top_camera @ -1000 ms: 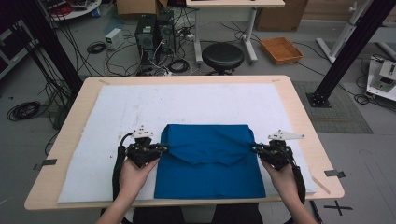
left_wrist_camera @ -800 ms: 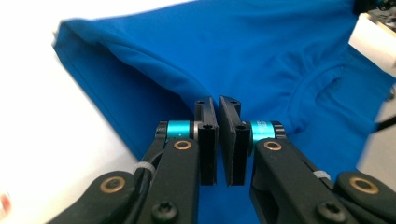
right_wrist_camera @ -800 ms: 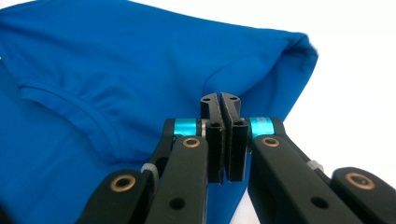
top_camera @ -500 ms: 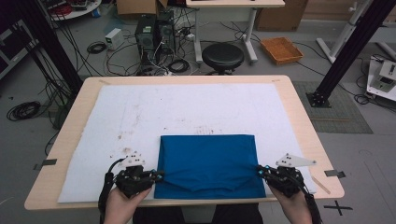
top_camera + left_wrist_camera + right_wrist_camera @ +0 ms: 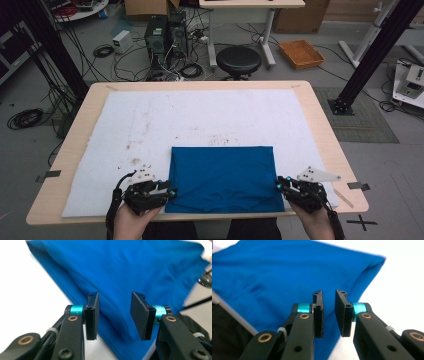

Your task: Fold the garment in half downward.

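Observation:
A blue cloth (image 5: 222, 177) lies folded in a flat rectangle on the white mat (image 5: 150, 125), its front edge close to the table's near edge. My left gripper (image 5: 172, 192) rests at the cloth's near left corner. Its jaws have just been opening. In the left gripper view the left gripper (image 5: 115, 312) stands open, with the cloth (image 5: 125, 270) lying slack below the gap, free of the pads. My right gripper (image 5: 277, 184) sits at the near right corner. The right gripper (image 5: 329, 313) has just been opening too, with a narrow gap over the cloth's (image 5: 274, 277) edge.
The wooden table (image 5: 330, 150) carries the mat, which stretches bare behind the cloth. A strip of tape (image 5: 359, 185) sticks to the right edge. Beyond the far edge stand a black stool (image 5: 239, 60), computer boxes (image 5: 165, 32) with cables, and an orange tray (image 5: 301, 53) on the floor.
Both hands drew back toward the near edge, pulling the cloth's front with them. The cloth now lies flat and both pairs of jaws have opened off its corners.

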Demonstrator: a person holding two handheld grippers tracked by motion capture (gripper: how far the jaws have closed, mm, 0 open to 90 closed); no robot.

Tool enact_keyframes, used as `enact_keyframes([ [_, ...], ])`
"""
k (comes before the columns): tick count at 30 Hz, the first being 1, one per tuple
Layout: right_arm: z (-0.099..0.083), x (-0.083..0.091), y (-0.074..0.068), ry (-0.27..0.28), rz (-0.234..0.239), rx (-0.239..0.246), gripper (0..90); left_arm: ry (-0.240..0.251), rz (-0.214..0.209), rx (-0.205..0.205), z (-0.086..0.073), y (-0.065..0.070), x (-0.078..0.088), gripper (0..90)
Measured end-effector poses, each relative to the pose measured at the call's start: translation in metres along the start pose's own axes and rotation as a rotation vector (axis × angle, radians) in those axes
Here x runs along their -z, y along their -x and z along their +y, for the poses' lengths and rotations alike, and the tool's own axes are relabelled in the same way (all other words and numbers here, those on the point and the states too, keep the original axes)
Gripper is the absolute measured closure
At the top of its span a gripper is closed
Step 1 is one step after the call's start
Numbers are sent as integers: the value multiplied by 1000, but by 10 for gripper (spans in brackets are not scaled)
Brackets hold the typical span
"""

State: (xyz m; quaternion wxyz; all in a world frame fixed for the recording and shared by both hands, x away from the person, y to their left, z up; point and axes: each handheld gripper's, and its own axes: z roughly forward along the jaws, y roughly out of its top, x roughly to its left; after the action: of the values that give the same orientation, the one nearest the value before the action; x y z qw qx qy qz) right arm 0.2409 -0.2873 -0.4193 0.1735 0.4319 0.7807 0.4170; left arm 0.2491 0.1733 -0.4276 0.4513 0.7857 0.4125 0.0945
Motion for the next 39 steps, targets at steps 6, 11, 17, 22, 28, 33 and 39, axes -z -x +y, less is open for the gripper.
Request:
enact_keyframes([
  [6, 24, -21, 29, 37, -57, -51, 691, 32, 48, 0, 26, -21, -20, 500],
  [11, 52, -68, 60, 20, -109, -116, 636, 55, 173, 27, 53, -56, -53, 475],
  [17, 52, -98, 69, -69, -113, -144, 681, -12, 211, 60, 58, -71, -75, 476],
  [22, 50, -102, 68, -92, -91, -103, 859, -51, 212, 19, 54, -69, -81, 690],
  [28, 51, -101, 70, -82, -96, -92, 877, -44, 207, -5, 54, -67, -82, 846],
  [33, 58, -105, 76, -73, -98, -87, 878, -34, 237, 6, 60, -72, -88, 852],
  [39, 71, -114, 85, -56, -117, -96, 878, -21, 248, 9, 68, -77, -95, 852],
])
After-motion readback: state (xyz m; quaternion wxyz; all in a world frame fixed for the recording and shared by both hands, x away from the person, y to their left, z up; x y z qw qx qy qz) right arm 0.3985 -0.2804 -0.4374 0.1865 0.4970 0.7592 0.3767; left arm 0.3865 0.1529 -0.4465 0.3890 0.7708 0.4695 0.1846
